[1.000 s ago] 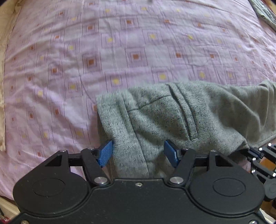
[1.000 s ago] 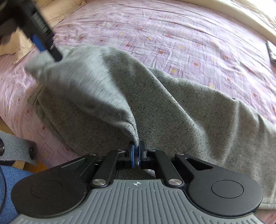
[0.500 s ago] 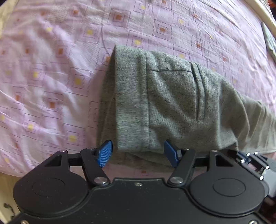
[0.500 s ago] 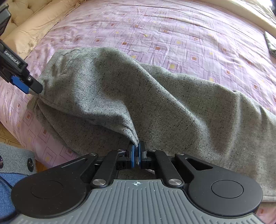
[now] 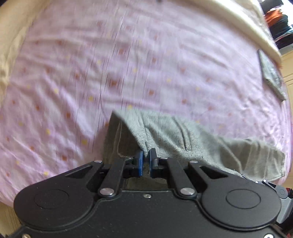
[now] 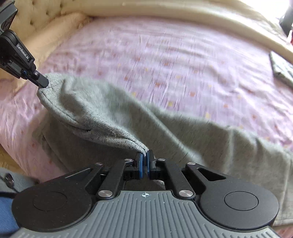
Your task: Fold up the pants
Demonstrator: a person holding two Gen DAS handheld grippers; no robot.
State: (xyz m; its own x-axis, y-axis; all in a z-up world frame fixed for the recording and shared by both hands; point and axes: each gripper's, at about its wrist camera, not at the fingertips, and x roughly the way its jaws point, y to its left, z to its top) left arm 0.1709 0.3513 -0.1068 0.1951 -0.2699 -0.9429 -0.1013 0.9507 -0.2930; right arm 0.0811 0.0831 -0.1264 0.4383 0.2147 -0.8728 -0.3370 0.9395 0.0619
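Observation:
Grey speckled pants [image 6: 164, 128] lie across a pink patterned bedsheet [image 6: 174, 60]. My left gripper [image 5: 146, 152] is shut on the waistband corner of the pants [image 5: 174, 133], with cloth bunched between its blue pads. In the right wrist view that left gripper [image 6: 43, 83] shows at the far left, lifting the corner off the bed. My right gripper [image 6: 144, 153] is shut on another edge of the waist, and the cloth hangs taut between the two grips. The legs trail off to the right on the sheet.
A cream padded bed frame [image 6: 164, 9] curves round the far side. A folded grey garment [image 6: 282, 67] lies at the right edge of the sheet, seen also as the folded garment [image 5: 271, 75] in the left wrist view. A person's blue clothing [image 6: 5, 210] is at lower left.
The left gripper's jaws, wide apart around the waistband before, have closed on the cloth. Both grippers have risen, pulling the waist end up off the sheet.

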